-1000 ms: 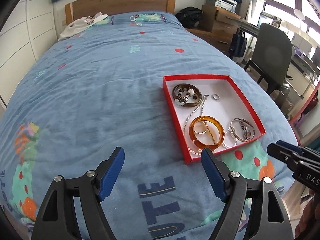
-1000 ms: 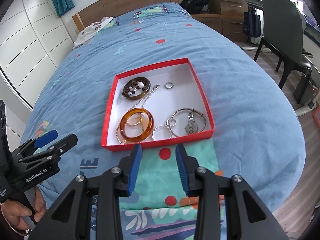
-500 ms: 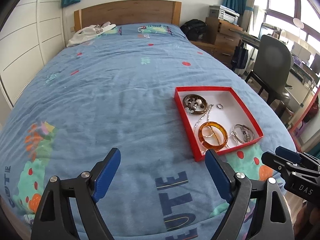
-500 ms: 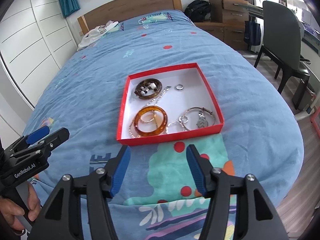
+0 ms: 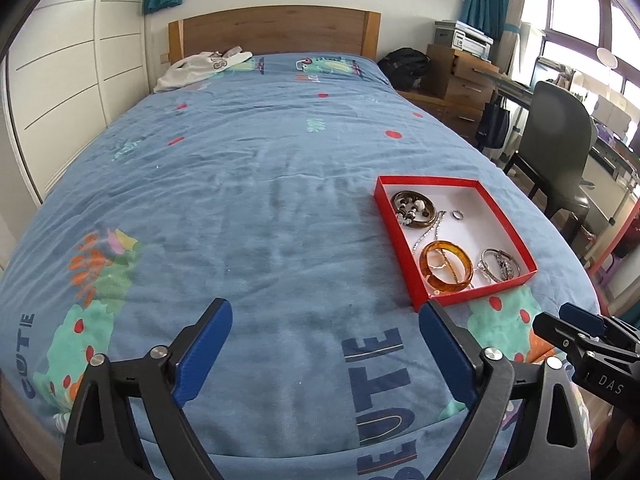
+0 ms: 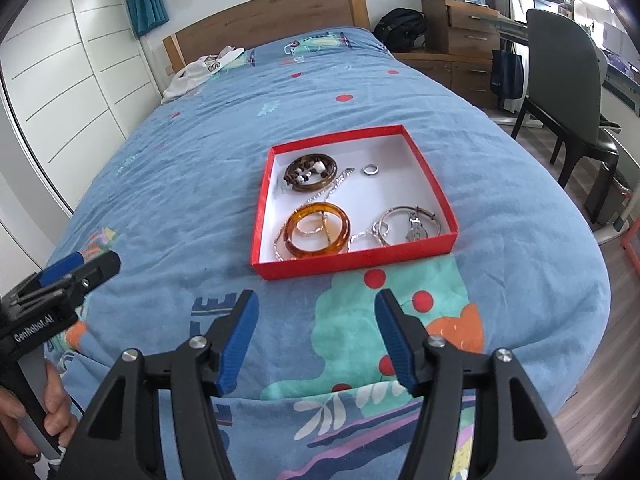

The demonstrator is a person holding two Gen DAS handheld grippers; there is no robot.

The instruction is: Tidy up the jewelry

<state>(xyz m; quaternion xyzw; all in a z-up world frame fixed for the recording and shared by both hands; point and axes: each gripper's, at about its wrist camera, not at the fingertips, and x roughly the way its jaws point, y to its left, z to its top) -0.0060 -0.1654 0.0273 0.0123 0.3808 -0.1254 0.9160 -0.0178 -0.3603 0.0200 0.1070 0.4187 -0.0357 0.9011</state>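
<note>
A red box (image 6: 352,258) sits on the blue bed cover (image 5: 240,208), near the bed's right edge. In it lie a brown beaded bracelet (image 6: 312,172) at the far left, a small silver ring (image 6: 370,169), an orange bangle (image 6: 318,230) near the front, a silver chain (image 6: 334,186) and a silver watch (image 6: 416,224). Since a second ago both tongs have pulled back, so the box looks farther away. The left gripper (image 5: 324,350) is opening wider, with nothing in it. The right gripper (image 6: 316,338) is released and empty. Lots of free bed lies left of the box.
</note>
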